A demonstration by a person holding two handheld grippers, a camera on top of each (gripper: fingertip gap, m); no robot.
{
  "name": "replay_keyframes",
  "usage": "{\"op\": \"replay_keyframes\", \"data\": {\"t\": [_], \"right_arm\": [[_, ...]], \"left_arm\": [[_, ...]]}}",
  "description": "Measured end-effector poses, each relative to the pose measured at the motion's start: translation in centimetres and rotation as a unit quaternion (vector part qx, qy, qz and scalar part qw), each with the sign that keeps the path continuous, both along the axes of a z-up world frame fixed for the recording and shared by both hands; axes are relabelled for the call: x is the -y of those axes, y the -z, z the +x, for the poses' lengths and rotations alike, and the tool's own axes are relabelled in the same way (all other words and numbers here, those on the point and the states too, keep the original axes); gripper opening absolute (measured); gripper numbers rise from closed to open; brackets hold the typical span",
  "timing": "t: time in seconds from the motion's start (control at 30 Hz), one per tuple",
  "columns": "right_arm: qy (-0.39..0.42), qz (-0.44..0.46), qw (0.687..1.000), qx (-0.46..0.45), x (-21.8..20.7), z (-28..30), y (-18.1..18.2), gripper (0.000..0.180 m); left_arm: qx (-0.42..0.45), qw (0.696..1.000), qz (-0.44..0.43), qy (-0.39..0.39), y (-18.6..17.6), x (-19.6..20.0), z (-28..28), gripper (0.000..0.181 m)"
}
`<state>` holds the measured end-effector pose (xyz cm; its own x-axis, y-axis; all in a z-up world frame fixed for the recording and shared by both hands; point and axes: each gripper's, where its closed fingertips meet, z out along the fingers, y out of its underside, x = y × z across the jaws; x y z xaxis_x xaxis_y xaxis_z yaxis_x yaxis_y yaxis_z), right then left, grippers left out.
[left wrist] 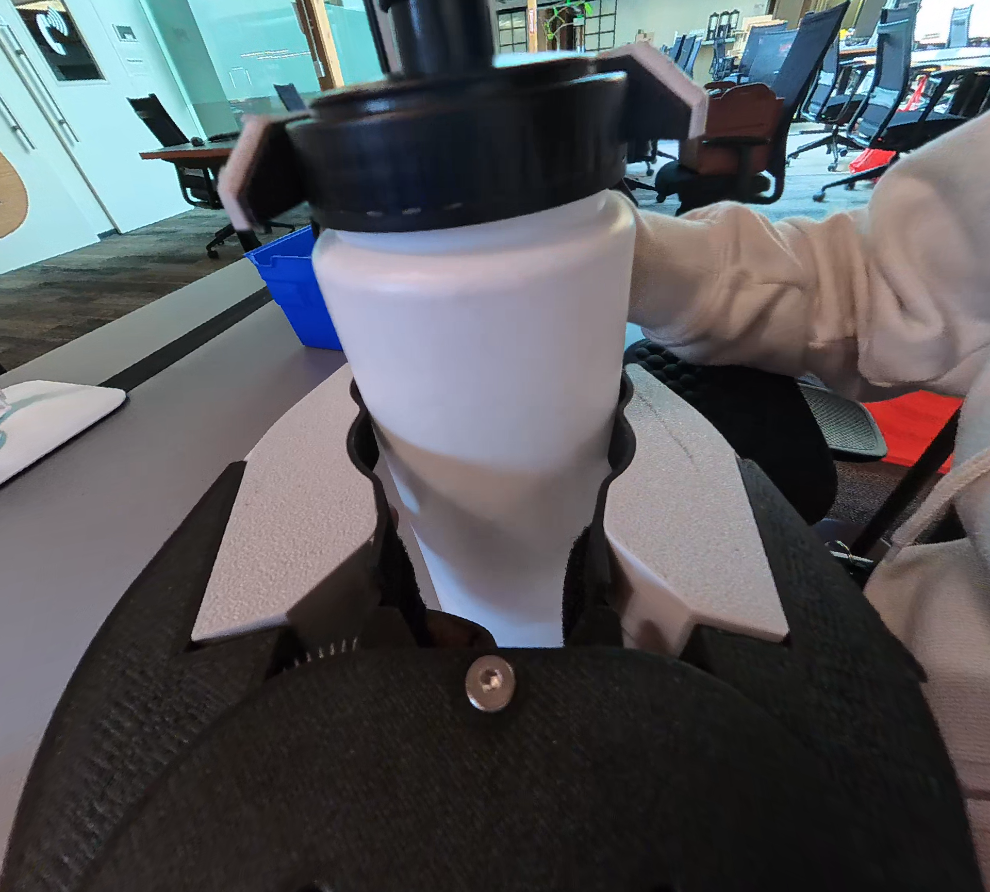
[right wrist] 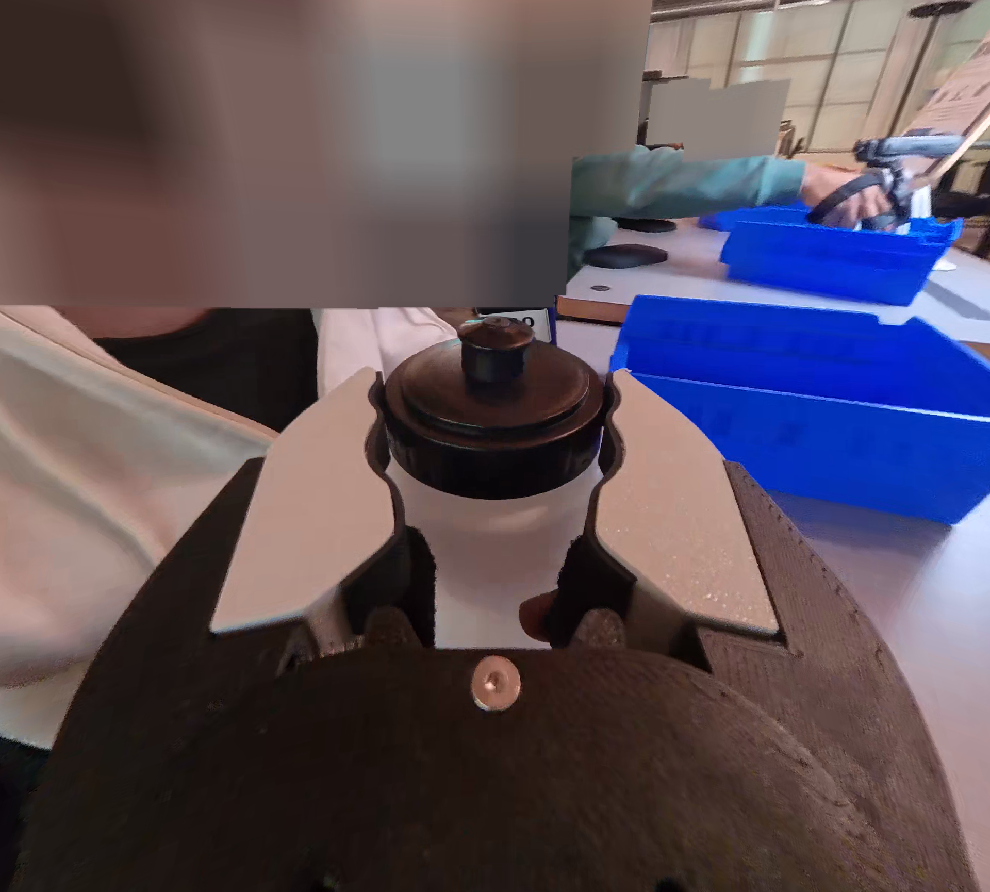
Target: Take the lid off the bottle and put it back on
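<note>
Left tool (left wrist: pixel 490 437) pinches white plastic bottle (left wrist: pixel 482 357); right tool (right wrist: pixel 493 416) clamps black round lid (right wrist: pixel 490 432): twist squarely, body steady.

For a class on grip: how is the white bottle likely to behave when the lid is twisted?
The bottle looks smooth, so it may spin in the left tool. Its walls look stiff. The ribbed lid probably lets the right tool bite.

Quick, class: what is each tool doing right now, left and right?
Left tool: shut on the white plastic bottle, gripping its body.
Right tool: shut on the round black screw lid, which sits on the bottle.
</note>
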<state>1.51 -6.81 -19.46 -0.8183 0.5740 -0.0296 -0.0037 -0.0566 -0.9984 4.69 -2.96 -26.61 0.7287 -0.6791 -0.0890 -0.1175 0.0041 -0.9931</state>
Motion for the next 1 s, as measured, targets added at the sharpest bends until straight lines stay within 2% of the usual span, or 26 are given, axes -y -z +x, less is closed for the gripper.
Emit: {"op": "replay_keyframes", "data": {"t": [0.07, 0.17, 0.23, 0.3, 0.4, 0.53, 0.6, 0.7, 0.77, 0.87, 1.0], "right_arm": [[0.014, -0.011, 1.0, 0.021, -0.1, -0.3, 0.2, 0.079], [0.127, -0.003, 0.992, 0.014, -0.7, -0.7, 0.0, 0.105], [0.216, -0.005, 0.976, 0.002, -1.0, -0.6, -0.5, 0.11], [0.32, -0.007, 0.947, -0.005, -1.6, -0.6, -0.8, 0.109], [0.491, -0.013, 0.871, 0.018, -3.2, -0.2, -0.3, 0.108], [0.555, 0.008, 0.832, 0.006, -2.0, -0.4, -0.1, 0.109], [0.568, 0.022, 0.822, 0.017, -2.3, -0.9, 0.4, 0.107], [0.572, 0.019, 0.82, 0.018, -2.7, -1.0, 0.2, 0.078], [0.559, 0.026, 0.828, 0.014, -2.8, -1.1, 0.2, 0.077], [0.492, 0.025, 0.87, 0.01, -2.4, -1.2, 0.2, 0.076], [0.285, 0.006, 0.958, 0.007, -1.2, -0.9, 0.1, 0.077]], "left_arm": [[0.0, 1.0, 0.001, -0.001, 0.0, 0.0, -0.1, 0.087], [0.001, 1.0, 0.001, -0.002, 0.0, 0.0, -0.1, 0.087], [0.001, 1.0, 0.001, -0.004, 0.0, -0.1, -0.1, 0.087], [0.001, 1.0, 0.001, -0.006, 0.0, -0.1, -0.2, 0.087], [0.0, 1.0, 0.001, -0.008, 0.0, -0.1, -0.2, 0.087], [0.001, 1.0, 0.001, -0.01, 0.0, -0.2, -0.2, 0.087], [0.001, 1.0, 0.001, -0.011, 0.0, -0.2, -0.2, 0.087], [0.0, 1.0, 0.001, -0.012, 0.0, -0.2, -0.2, 0.087], [0.0, 1.0, 0.001, -0.012, 0.0, -0.2, -0.2, 0.087], [0.0, 1.0, 0.001, -0.009, 0.0, -0.2, -0.3, 0.087], [-0.001, 1.0, -0.001, -0.003, 0.0, -0.1, -0.1, 0.087]]}}
